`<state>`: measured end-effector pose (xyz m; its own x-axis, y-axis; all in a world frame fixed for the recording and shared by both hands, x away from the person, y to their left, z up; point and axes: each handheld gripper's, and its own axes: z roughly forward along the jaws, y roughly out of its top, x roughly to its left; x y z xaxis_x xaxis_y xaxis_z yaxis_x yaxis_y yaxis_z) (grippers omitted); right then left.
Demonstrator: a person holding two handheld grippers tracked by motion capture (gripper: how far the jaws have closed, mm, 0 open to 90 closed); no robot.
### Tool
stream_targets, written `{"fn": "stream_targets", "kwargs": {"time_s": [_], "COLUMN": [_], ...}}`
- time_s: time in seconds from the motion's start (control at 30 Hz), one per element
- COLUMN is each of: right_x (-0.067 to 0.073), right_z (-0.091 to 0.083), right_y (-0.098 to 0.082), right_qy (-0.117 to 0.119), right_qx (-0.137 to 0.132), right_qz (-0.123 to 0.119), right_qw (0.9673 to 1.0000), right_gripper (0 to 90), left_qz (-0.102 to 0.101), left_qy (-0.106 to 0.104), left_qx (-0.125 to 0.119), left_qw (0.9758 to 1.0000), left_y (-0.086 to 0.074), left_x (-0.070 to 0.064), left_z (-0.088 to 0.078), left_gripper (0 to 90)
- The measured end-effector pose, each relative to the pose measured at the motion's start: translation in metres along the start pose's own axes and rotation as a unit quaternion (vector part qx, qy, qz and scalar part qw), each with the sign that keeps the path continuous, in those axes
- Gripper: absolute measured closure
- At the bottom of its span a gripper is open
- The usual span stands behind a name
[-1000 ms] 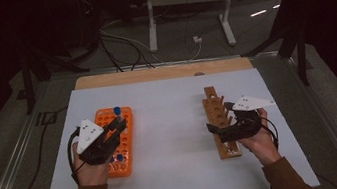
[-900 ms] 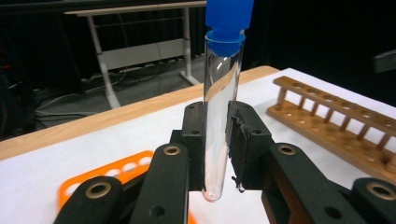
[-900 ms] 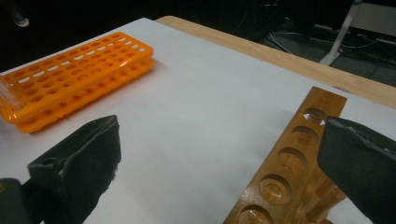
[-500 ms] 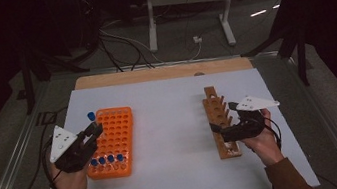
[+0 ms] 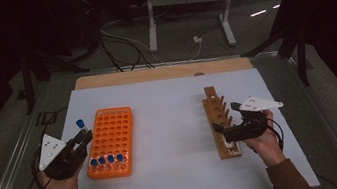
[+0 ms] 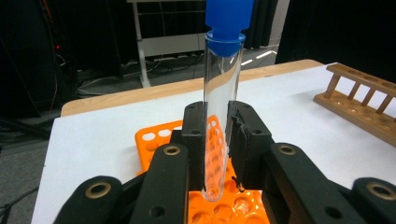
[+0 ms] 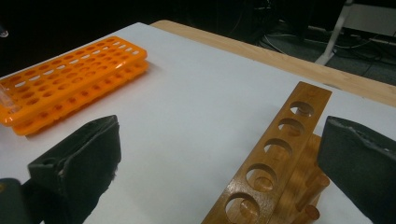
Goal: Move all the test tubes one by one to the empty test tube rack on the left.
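My left gripper [image 5: 83, 137] is shut on a clear test tube [image 6: 221, 102] with a blue cap [image 5: 80, 123], held upright just left of the orange rack [image 5: 113, 131]. In the left gripper view the tube's round bottom hangs over the orange rack's [image 6: 154, 138] near holes. Several blue-capped tubes [image 5: 108, 159] stand in that rack's front row. My right gripper [image 5: 225, 129] stands open at the near end of the wooden rack [image 5: 217, 113]. In the right gripper view its jaws are wide apart, with the wooden rack's [image 7: 279, 154] holes between them and nothing gripped.
Both racks rest on a white table top [image 5: 171, 124] with a wooden strip [image 5: 163, 72] along the far edge. Open surface lies between the racks. Beyond the table are floor cables [image 5: 123, 40] and a metal stand [image 5: 185, 1].
My left gripper has carried the blue-capped tube from over the orange rack out to its left side and a little lower. The right gripper has stayed put.
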<state>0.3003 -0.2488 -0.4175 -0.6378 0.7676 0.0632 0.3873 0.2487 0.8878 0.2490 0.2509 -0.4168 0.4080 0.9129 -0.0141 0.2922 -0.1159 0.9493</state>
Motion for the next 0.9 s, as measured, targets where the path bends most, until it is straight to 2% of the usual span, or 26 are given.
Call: {"fn": "stream_targets", "kwargs": {"time_s": [0.47,0.67,0.9], "right_x": [-0.002,-0.001,-0.003], "right_z": [-0.002,-0.002,-0.003], "right_y": [-0.003,-0.004,-0.005], "right_qy": [0.0,0.003,0.002], "right_qx": [-0.002,-0.002,-0.001], "right_qz": [0.005,0.004,0.007], "right_qw": [1.0,1.0,1.0], "right_gripper": [0.0,0.0,0.0], "left_qz": [-0.01,-0.01,-0.022], "left_qy": [0.008,0.008,0.003], "left_qx": [0.01,0.026,0.039], "left_qw": [0.9999,0.9996,0.999], "left_y": [-0.017,-0.026,-0.039], "left_x": [0.005,0.006,0.008], "left_z": [-0.006,-0.008,-0.012], "left_gripper": [78.0,78.0,78.0]}}
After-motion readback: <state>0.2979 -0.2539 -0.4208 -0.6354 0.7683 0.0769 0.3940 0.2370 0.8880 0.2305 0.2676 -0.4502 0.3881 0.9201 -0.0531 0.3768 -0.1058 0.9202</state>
